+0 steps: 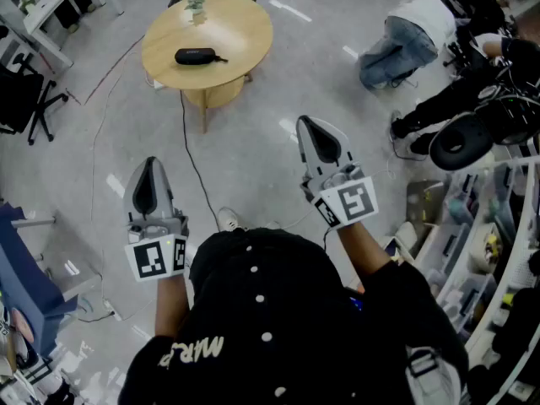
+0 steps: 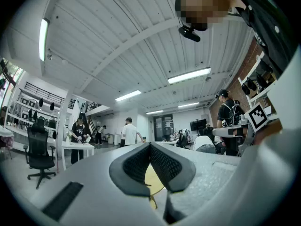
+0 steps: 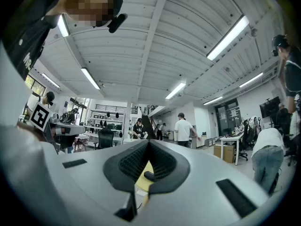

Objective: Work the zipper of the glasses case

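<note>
The black glasses case point(image 1: 196, 56) lies zipped on a round wooden table point(image 1: 240, 28) across the floor, well ahead of both grippers. The left gripper point(image 1: 150, 164) and the right gripper point(image 1: 305, 123) are held level over the floor, jaws together, nothing in either. In the left gripper view the shut left gripper point(image 2: 150, 145) frames a sliver of the table point(image 2: 153, 180); the case does not show there. Under the tips of the shut right gripper point(image 3: 148, 143), its view catches the case point(image 3: 149, 175) on the table point(image 3: 142, 184).
A small plant point(image 1: 197, 7) stands on the table's far side. A black cable point(image 1: 192, 159) runs over the floor from the table towards my feet. An office chair point(image 1: 29, 99) is at left; a white chair draped with jeans point(image 1: 405, 36) and cluttered shelves point(image 1: 472, 234) are at right.
</note>
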Demonstrator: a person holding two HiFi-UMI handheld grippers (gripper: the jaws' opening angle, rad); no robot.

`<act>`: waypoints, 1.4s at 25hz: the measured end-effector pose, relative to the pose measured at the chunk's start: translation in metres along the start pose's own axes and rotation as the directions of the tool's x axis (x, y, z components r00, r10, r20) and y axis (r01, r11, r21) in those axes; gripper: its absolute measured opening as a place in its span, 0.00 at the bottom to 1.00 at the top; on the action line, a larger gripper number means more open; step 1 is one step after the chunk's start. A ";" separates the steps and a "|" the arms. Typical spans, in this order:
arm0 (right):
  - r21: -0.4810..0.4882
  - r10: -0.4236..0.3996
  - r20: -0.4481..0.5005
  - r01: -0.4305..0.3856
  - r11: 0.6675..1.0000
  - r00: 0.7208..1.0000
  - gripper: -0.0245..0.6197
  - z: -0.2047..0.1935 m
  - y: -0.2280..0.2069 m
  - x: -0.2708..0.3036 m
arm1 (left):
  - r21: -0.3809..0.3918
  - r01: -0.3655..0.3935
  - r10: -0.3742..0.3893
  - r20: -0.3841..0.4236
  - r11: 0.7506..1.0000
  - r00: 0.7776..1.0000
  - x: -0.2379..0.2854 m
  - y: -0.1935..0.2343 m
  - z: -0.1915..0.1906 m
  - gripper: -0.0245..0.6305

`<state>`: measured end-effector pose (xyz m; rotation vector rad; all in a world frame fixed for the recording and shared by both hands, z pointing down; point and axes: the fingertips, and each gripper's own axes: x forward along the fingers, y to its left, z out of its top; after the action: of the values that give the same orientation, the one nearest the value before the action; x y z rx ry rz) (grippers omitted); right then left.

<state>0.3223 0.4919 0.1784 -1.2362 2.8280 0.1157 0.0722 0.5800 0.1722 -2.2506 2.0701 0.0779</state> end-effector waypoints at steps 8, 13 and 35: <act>0.047 0.003 0.029 -0.004 0.999 1.000 0.04 -0.001 -0.005 -0.006 | -0.016 -0.008 0.008 -0.017 1.000 1.000 0.005 -0.008 -0.008 0.04; 0.055 0.021 0.024 -0.022 0.998 0.999 0.04 -0.004 0.006 -0.004 | 0.014 -0.009 0.010 -0.023 1.000 1.000 0.001 -0.003 -0.011 0.04; 0.018 -0.037 0.035 0.037 0.999 0.999 0.33 -0.019 0.069 0.096 | -0.021 0.041 -0.041 -0.045 0.999 0.998 0.014 0.122 -0.040 0.40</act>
<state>0.2067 0.4669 0.1928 -1.2692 2.7686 0.1097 -0.0490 0.5526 0.2078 -2.3267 2.0529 0.0454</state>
